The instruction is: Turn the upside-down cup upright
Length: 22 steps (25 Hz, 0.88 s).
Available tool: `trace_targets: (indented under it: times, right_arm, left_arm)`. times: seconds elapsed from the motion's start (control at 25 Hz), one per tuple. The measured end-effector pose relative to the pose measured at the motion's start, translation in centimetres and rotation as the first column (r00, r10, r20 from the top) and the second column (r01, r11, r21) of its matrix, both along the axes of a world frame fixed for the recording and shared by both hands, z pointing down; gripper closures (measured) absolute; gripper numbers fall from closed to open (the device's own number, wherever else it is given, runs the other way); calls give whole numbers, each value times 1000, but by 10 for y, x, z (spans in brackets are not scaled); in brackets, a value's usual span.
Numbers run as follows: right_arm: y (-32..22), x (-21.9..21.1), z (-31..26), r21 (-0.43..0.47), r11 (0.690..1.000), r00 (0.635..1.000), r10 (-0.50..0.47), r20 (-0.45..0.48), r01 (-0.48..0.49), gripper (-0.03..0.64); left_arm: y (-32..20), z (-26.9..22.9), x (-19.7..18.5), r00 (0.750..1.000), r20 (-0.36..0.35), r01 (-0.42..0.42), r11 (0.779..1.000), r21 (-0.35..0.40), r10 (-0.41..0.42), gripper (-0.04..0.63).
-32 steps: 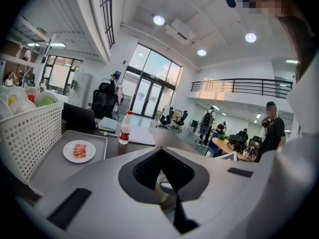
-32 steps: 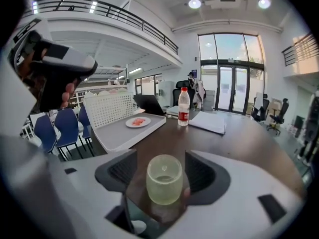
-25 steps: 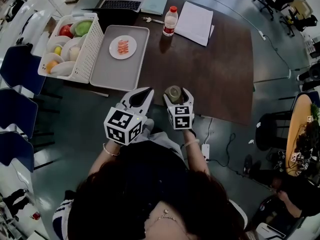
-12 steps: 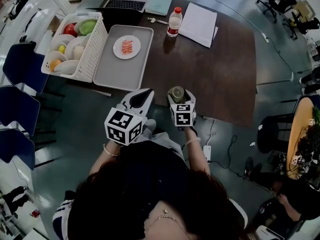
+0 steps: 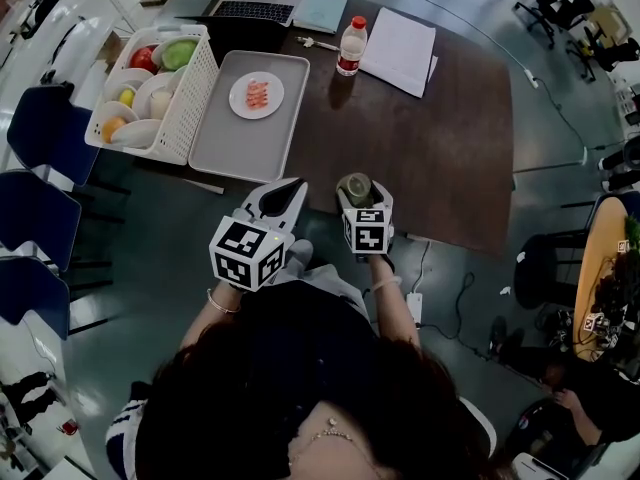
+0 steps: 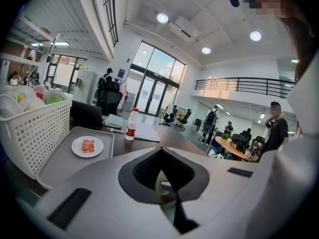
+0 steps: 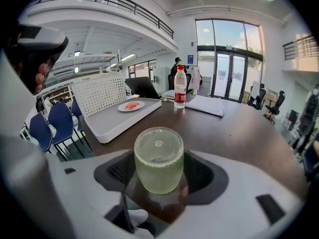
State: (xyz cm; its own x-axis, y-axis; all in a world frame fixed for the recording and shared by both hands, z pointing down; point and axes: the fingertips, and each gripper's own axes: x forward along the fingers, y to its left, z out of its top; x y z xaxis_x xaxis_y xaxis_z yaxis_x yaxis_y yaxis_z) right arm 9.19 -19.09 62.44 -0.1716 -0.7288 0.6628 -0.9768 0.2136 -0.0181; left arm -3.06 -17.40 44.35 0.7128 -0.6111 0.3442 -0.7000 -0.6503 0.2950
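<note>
No words or numbers can be read anywhere. The bottle (image 5: 350,50) on the table (image 5: 440,148) wears a red label, its print too small to make out. A blue sign (image 7: 191,59) by the far glass doors is just as small. The cube (image 5: 247,253) on the left gripper (image 5: 295,186), like the right gripper's (image 5: 360,186), carries black-and-white square markers, patterns only.

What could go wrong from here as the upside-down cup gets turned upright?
1. The cup stands by the near edge of the table; a slip from the right tool could send it to the floor.
2. Its rounded sides sit between the jaws, so it might twist loose while being flipped.
</note>
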Motion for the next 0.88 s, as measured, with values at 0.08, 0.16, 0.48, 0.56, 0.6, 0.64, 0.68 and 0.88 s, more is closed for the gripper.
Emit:
trace_targets:
  times: [0.08, 0.16, 0.48, 0.56, 0.6, 0.64, 0.68, 0.88]
  right_arm:
    - [0, 0, -8, 15, 1000, 1000, 6, 16, -6, 302]
    - [0, 1, -18, 34, 999, 999, 13, 37, -15, 302]
    - [0, 2, -73, 136, 989, 985, 32, 169, -55, 302]
    - [0, 3, -88, 163, 984, 978, 33, 207, -68, 302]
    - [0, 3, -96, 176, 982, 974, 33, 224, -74, 302]
    - [1, 4, -103, 189, 979, 970, 32, 241, -79, 302]
    - [2, 5, -110, 201, 976, 965, 30, 259, -85, 302]
    - [7, 6, -141, 243, 963, 932, 17, 363, -112, 302]
  left_arm:
    - [0, -1, 0, 1000, -3, 1, 1000, 1, -1, 595]
    - [0, -1, 0, 1000, -7, 2, 1000, 2, -2, 595]
    - [-4, -4, -2, 999, -29, 14, 1000, 16, -13, 595]
    - [-5, -7, -2, 999, -37, 18, 1000, 21, -18, 595]
    - [-5, -8, -1, 999, -40, 20, 1000, 23, -19, 595]
    - [-5, -9, -1, 999, -44, 21, 999, 24, -20, 595]
    - [-5, -9, 0, 998, -51, 21, 1000, 22, -20, 595]
    - [-5, -17, 4, 993, -116, 10, 1000, 16, -8, 595]
